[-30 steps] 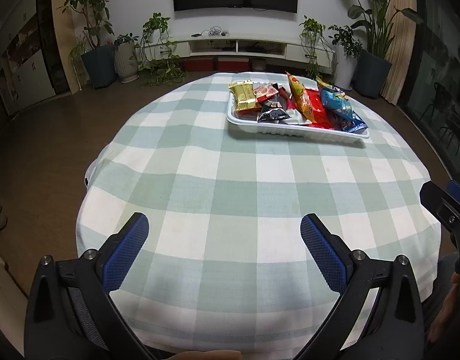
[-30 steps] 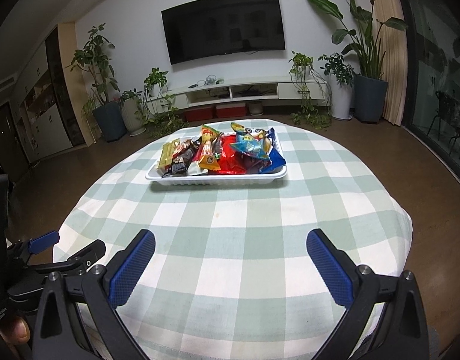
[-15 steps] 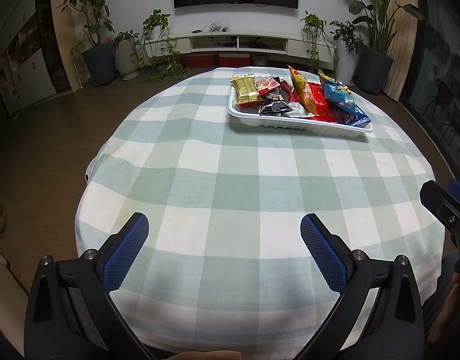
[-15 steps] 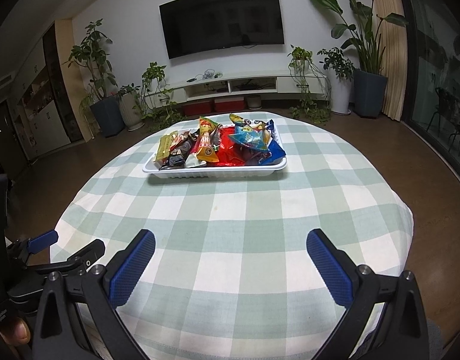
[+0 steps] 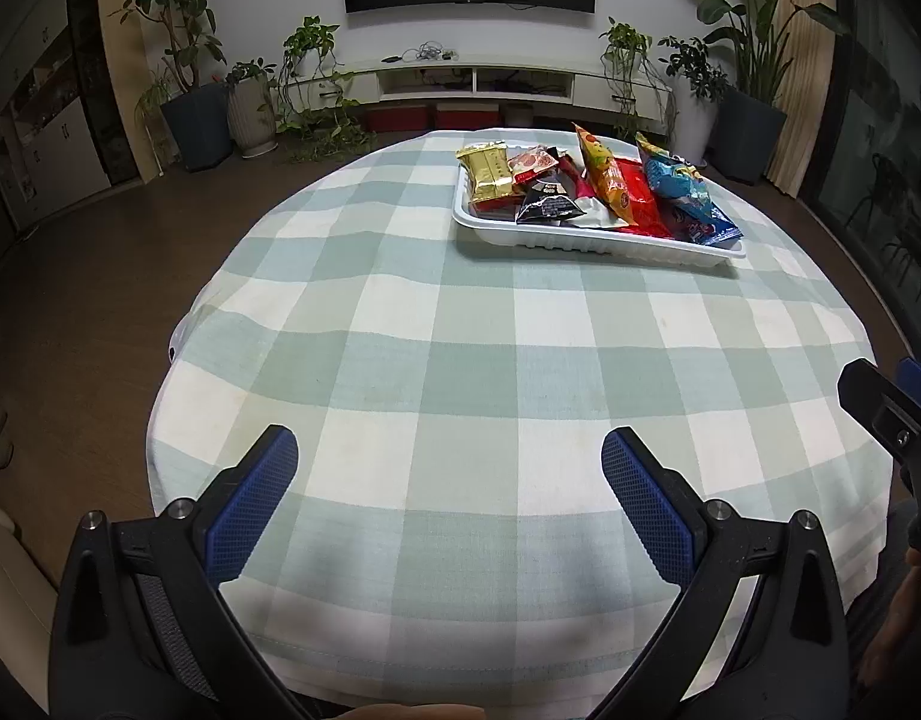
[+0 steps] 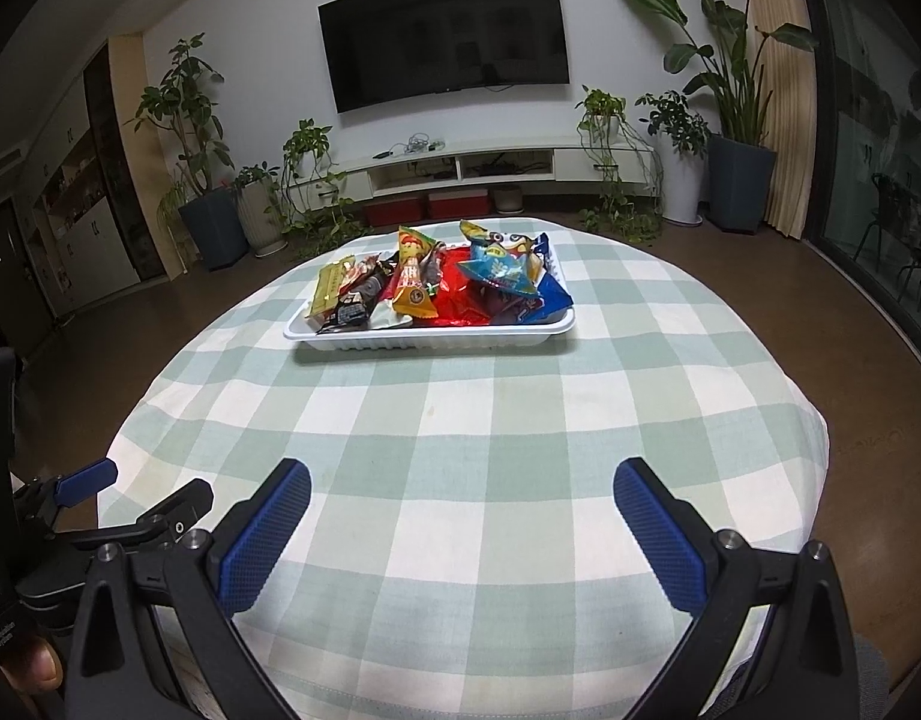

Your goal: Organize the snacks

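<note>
Two grippers hover over the near edge of a round table point(image 5: 400, 312) covered in a green-and-white check cloth, both spread wide and holding nothing: the left gripper point(image 5: 448, 480) and the right gripper point(image 6: 460, 510) each show their blue pads far apart with bare cloth between them. All visible snacks point(image 6: 442, 288) lie piled inside a white tray point(image 6: 430, 339) on the far half of the table; no packet is seen on the cloth outside it. Noted in the pile: a gold packet point(image 5: 490, 174) at the tray's left end, a small black packet point(image 5: 547, 204) beside it near the front rim, an orange packet point(image 5: 607, 180) propped upright in the middle, red wrappers beneath, and blue packets point(image 5: 688, 195) at the right end. The tray's long axis runs left to right, crosswise to both grippers' line of reach. From the left gripper the tray sits ahead and off to the right; from the right gripper it sits ahead and only slightly left of centre, so the right gripper appears the more squarely aligned, though both are well apart from it. Judgement: this layout fits either snacks gathered into the tray as wanted, or a mixed heap awaiting sorting; the pictures do not settle which.
</note>
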`<state>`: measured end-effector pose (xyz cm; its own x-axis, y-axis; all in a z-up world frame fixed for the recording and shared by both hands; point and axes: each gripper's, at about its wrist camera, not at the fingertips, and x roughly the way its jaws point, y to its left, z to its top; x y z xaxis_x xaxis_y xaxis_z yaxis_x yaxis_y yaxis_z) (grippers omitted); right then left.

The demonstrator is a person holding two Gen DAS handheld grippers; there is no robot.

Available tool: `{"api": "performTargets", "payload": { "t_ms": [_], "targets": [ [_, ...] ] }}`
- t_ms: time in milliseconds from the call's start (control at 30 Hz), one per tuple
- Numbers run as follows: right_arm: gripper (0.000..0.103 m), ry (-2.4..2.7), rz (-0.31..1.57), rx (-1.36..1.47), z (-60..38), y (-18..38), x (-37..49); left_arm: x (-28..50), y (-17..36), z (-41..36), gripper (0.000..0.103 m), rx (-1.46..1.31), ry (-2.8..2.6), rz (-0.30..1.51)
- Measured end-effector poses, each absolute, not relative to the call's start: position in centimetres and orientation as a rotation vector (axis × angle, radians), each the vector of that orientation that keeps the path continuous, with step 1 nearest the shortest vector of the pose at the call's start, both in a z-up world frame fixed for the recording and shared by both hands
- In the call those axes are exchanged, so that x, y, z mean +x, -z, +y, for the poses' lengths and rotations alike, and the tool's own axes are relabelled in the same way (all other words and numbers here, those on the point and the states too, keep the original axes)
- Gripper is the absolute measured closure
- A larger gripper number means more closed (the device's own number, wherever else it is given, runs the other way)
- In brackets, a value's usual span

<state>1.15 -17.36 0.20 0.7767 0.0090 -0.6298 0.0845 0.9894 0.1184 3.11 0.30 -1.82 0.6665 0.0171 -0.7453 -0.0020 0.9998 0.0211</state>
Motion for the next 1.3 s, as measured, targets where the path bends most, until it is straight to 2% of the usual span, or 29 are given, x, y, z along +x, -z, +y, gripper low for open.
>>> {"api": "performTargets", "payload": {
  "t_ms": [1300],
  "targets": [
    [0.0, 0.047, 0.697, 0.141, -17.25, 0.36, 0.72, 3.11, 2.36, 0.54, 0.0, 0.027, -0.016, 0.848]
  ]
}}
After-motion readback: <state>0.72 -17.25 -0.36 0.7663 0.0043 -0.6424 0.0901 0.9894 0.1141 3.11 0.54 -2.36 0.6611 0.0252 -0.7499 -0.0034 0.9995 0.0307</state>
